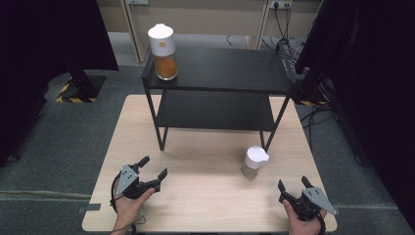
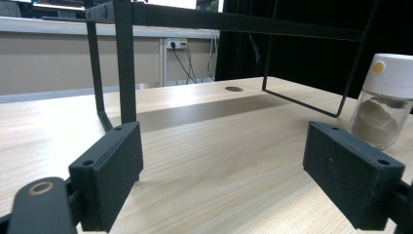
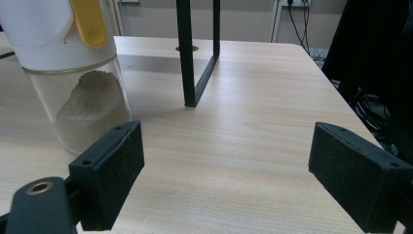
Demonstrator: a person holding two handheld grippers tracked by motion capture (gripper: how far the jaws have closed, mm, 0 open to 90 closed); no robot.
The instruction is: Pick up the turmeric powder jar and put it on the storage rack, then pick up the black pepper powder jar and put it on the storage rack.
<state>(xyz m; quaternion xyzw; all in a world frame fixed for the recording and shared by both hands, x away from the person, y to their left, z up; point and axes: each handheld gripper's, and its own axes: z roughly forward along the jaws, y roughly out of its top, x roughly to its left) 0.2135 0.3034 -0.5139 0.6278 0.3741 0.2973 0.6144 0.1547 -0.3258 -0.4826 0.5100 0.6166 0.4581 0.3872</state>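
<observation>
High view: above the table's (image 1: 205, 205) near edge, looking forward and down.
Left gripper view: low, near-left corner, facing the rack (image 2: 124, 63).
Right gripper view: low, near-right corner, close to the jar (image 3: 73, 83).
Shared: rack legs, jar.

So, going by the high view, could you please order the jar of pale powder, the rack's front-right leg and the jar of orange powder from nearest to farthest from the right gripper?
From the right gripper, fingers open:
1. Jar of pale powder, on the table just ahead to its left.
2. Rack's front-right leg, just beyond that jar.
3. Jar of orange powder, on the rack's top shelf, far-left corner.
</observation>
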